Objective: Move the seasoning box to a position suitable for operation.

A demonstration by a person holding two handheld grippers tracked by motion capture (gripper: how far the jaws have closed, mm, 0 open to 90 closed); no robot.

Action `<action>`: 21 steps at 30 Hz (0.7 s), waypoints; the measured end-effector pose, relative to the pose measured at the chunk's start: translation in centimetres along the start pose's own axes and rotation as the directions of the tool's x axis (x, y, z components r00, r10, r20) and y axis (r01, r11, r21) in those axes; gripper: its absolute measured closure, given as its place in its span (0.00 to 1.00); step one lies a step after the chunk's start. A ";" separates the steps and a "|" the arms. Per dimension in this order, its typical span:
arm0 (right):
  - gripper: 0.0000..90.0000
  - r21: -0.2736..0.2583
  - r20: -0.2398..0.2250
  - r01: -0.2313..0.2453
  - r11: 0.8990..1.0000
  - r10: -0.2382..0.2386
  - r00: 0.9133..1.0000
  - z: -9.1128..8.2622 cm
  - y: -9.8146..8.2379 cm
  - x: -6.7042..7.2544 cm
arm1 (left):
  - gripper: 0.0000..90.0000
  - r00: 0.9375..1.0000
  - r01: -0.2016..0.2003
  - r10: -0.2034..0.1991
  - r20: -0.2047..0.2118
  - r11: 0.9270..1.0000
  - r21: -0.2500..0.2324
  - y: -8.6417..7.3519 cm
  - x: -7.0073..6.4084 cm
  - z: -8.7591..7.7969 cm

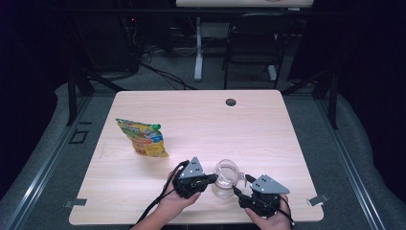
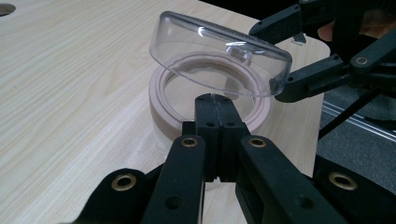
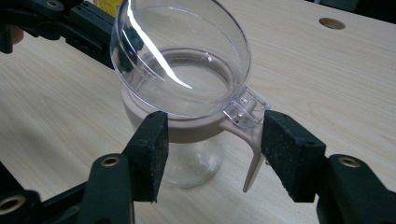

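While the clear glass jar with a pinkish collar (image 3: 187,140) sits lid-up (image 2: 219,60), left gripper (image 2: 215,100) pinched tight at its rim, right gripper (image 3: 212,140) jaws wide, loosely straddling the hinge.

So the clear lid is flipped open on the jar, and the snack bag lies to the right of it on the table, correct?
Not quite. The clear lid is flipped open on the jar, but the high view shows the snack bag lying to its left.

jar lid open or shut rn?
Open. The clear domed lid is tilted up on its hinge above the jar, with its pinkish collar ring exposed beneath. The jar stands upright and looks empty.
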State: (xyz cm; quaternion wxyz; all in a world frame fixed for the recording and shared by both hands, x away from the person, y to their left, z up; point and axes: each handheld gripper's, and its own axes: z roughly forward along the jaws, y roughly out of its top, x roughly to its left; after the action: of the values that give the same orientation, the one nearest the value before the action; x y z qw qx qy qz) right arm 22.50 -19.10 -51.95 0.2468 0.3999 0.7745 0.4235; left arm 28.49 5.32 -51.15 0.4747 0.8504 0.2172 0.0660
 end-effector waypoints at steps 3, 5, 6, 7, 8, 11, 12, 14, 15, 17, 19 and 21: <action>0.46 0.000 0.000 0.002 1.000 -0.002 1.000 0.0 0.0 0.0 | 1.00 1.000 0.001 -0.001 0.001 1.000 -0.001 0.0 0.0 0.0; 0.47 -0.003 -0.001 0.002 1.000 -0.002 1.000 -0.1 0.0 0.0 | 1.00 1.000 0.001 -0.001 0.000 1.000 -0.001 0.0 0.0 0.0; 0.47 -0.004 -0.002 0.002 1.000 -0.002 1.000 -0.1 0.0 0.0 | 1.00 1.000 0.003 -0.003 0.000 1.000 -0.003 0.0 0.0 0.0; 0.47 -0.009 -0.005 0.000 1.000 0.000 1.000 -0.1 0.0 0.0 | 1.00 1.000 0.003 -0.003 0.000 1.000 -0.002 0.0 0.0 0.0; 0.47 -0.011 -0.006 -0.001 1.000 0.001 1.000 -0.1 0.0 0.0 | 1.00 1.000 0.004 -0.004 0.002 1.000 -0.005 0.0 0.0 0.0; 0.47 -0.013 -0.010 -0.005 1.000 0.005 1.000 -0.1 0.0 -0.1 | 1.00 1.000 0.002 -0.002 0.001 1.000 -0.006 -0.1 0.0 0.0; 0.47 -0.013 -0.009 -0.003 1.000 0.002 1.000 -0.1 0.0 -0.1 | 1.00 1.000 0.002 -0.002 0.001 1.000 -0.006 -0.1 0.0 0.0; 0.47 -0.019 -0.010 0.002 1.000 -0.002 1.000 -0.2 0.1 0.0 | 1.00 1.000 0.001 -0.001 -0.001 1.000 -0.005 -0.1 0.0 0.0; 0.47 -0.023 -0.012 0.001 1.000 -0.002 1.000 -0.2 0.1 0.0 | 1.00 1.000 0.002 -0.002 0.000 1.000 -0.007 -0.1 0.0 0.0; 0.47 -0.030 -0.013 0.001 1.000 -0.001 1.000 -0.3 0.2 0.1 | 1.00 1.000 0.002 -0.002 0.000 1.000 -0.007 -0.1 0.0 0.0; 0.48 -0.039 -0.018 0.007 0.999 -0.007 1.000 -0.4 0.2 0.1 | 1.00 1.000 0.000 0.000 -0.001 1.000 -0.006 -0.1 0.0 0.0; 0.48 -0.050 -0.020 0.012 0.999 -0.013 1.000 -0.5 0.3 0.2 | 1.00 1.000 0.000 0.000 -0.001 1.000 -0.006 -0.1 0.0 0.0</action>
State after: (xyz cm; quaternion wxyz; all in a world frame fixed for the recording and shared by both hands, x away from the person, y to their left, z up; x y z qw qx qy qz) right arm 22.12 -19.06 -51.47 0.2513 0.3844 0.7688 0.4451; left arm 28.45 5.34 -51.21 0.4770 0.8490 0.2172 0.0671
